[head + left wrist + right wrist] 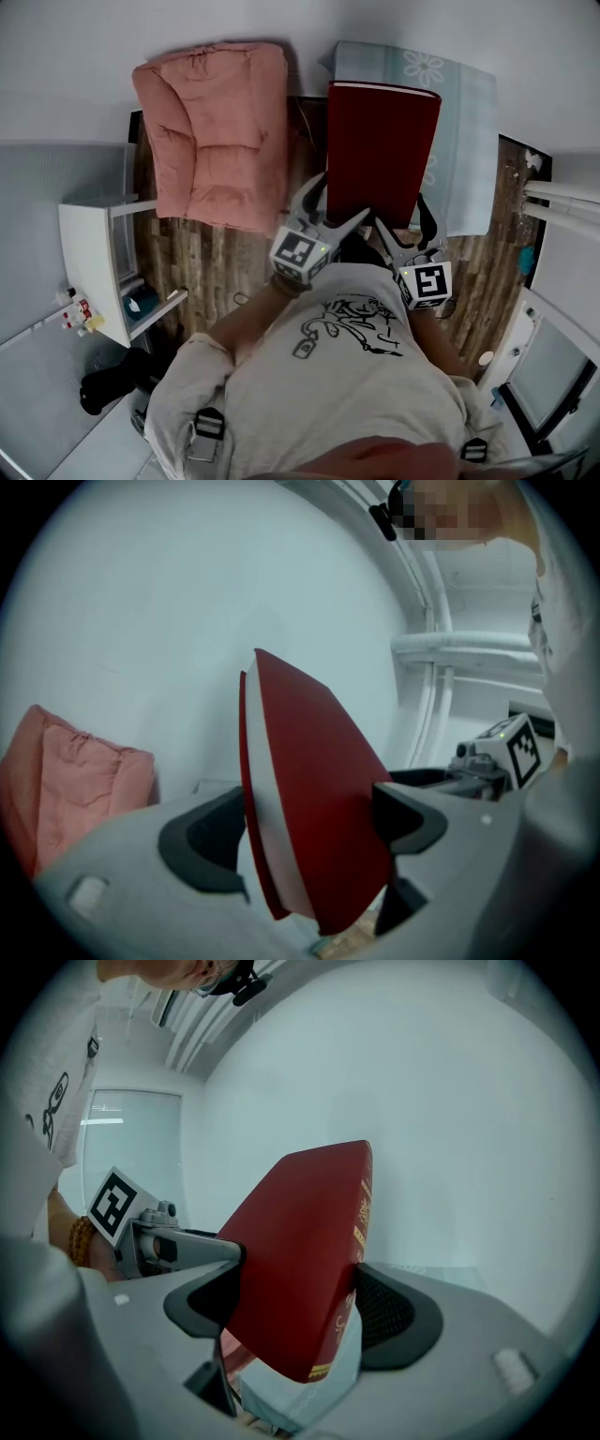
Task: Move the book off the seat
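A dark red hardcover book (380,150) is held up off the floor by its near edge, spine to the right, in front of a light blue seat cushion (459,122). My left gripper (337,202) is shut on its lower left corner, and in the left gripper view the book (309,808) fills the gap between the dark pads (202,846). My right gripper (403,225) is shut on the lower right corner. The right gripper view shows the book (300,1260) clamped at the spine with gold lettering. Each gripper also appears in the other's view.
A pink floor seat cushion (216,131) lies left of the book against the white wall. A white shelf unit (94,262) stands at the far left. Wood floor (216,262) shows between them. White pipes (562,202) run along the right.
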